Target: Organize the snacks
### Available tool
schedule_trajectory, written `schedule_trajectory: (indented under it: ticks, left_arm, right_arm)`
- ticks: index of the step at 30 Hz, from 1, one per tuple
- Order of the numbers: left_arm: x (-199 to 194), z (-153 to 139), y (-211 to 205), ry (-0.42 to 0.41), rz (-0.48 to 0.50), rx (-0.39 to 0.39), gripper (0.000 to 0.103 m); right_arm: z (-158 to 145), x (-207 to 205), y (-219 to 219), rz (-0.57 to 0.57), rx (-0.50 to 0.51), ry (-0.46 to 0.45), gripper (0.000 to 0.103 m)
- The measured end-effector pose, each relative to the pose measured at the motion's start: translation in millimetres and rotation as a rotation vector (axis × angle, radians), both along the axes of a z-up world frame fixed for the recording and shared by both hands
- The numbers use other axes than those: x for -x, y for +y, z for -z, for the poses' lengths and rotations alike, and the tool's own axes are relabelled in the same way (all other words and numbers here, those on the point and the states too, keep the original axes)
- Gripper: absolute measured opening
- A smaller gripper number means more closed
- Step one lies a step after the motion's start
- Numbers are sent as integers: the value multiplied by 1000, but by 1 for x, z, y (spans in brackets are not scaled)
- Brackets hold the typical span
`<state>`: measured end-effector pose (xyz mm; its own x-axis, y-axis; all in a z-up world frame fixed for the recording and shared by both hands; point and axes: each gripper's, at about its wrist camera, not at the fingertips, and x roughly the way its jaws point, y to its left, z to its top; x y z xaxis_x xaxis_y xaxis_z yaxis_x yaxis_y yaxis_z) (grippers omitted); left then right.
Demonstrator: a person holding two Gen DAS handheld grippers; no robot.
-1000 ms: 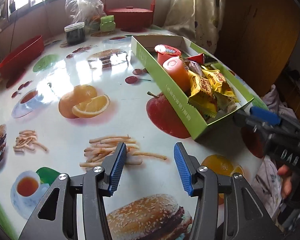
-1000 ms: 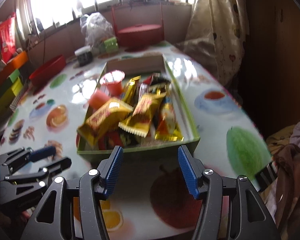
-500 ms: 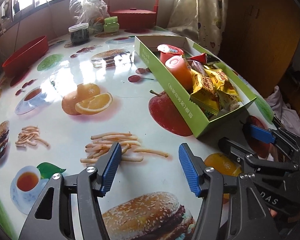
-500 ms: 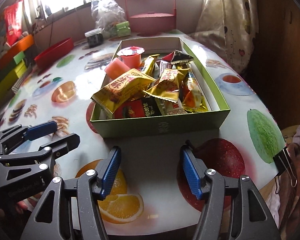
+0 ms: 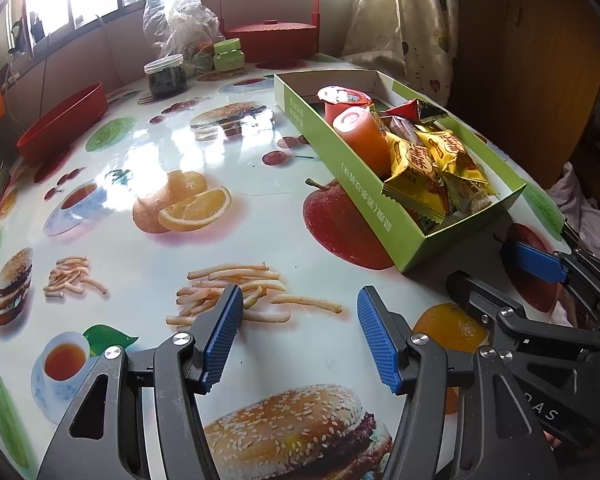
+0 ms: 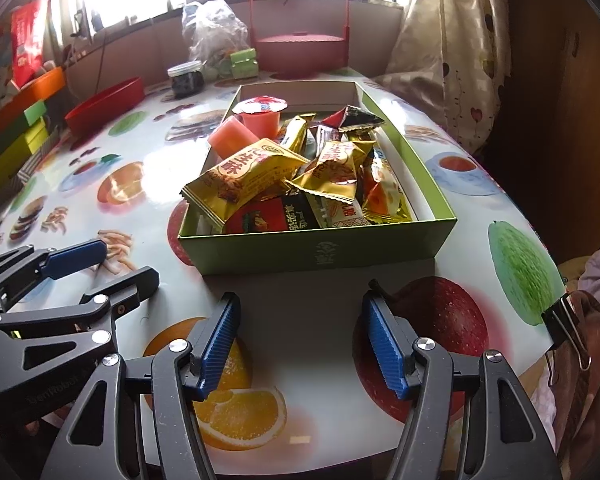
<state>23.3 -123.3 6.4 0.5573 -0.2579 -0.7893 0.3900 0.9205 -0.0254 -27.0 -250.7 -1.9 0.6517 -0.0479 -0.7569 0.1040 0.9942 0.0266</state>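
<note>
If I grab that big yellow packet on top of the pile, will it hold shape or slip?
The yellow packet looks puffy, so it probably crushes under a firm pinch. Its glossy film may slip. It rests loosely atop others in the green box, so neighbours could shift.

Green box (image 6: 320, 254) heaped with wrapped snacks (image 6: 248, 174).

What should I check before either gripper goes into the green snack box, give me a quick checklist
1. Left gripper open and holding nothing: ok.
2. Right gripper open and holding nothing: ok.
3. Green box flat on the table, open top, straight ahead of the right gripper: ok.
4. Yellow packet on top of the pile, uncovered: ok.
5. Pink jelly cup upright at the far end, lid on: ok.
6. What lies under the packets at the box bottom: cannot tell.
</note>
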Motion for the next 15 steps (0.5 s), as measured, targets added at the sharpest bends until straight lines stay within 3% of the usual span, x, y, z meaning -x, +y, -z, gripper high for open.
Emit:
schedule_trajectory:
  ticks: [15]
  left_arm:
    - [0, 0, 1, -3, -1, 2, 61]
  right_arm:
    - [0, 2, 0, 9, 4, -9, 64]
